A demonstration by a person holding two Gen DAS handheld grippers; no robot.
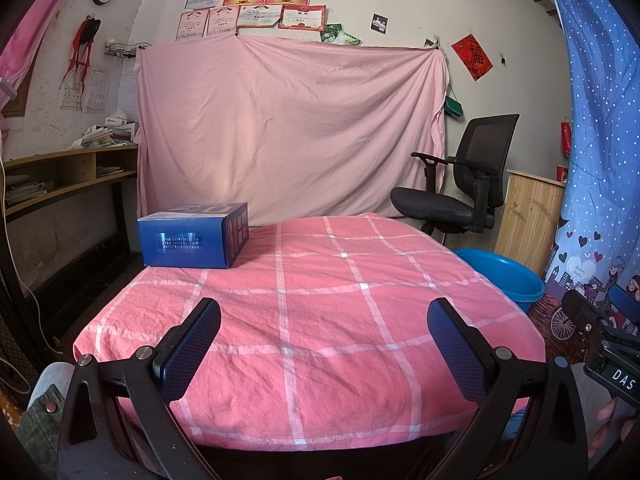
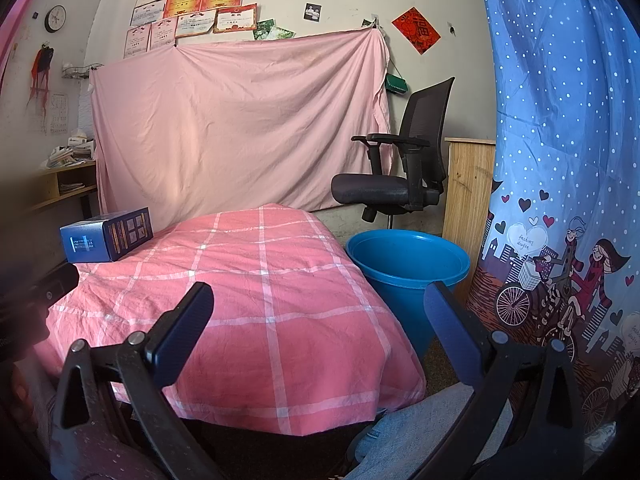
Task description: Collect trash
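A counter draped in a pink cloth with white checks point(image 1: 320, 320) fills the middle of a bedroom. A blue rectangular cardboard box point(image 1: 193, 236) sits at its 10 o'clock corner; a round blue plastic tub point(image 2: 406, 264) stands on the floor at 3 o'clock. The left claw point(image 1: 324, 320) and right claw point(image 2: 318, 312) both gape apart, holding nothing.

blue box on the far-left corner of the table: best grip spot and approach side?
Probably across the two long faces of the blue box, near its middle, with the left tool coming in from the near side at tabletop height. The box lies flat on the pink checked cloth with nothing touching it. Whether the open tool spans it, I cannot tell.
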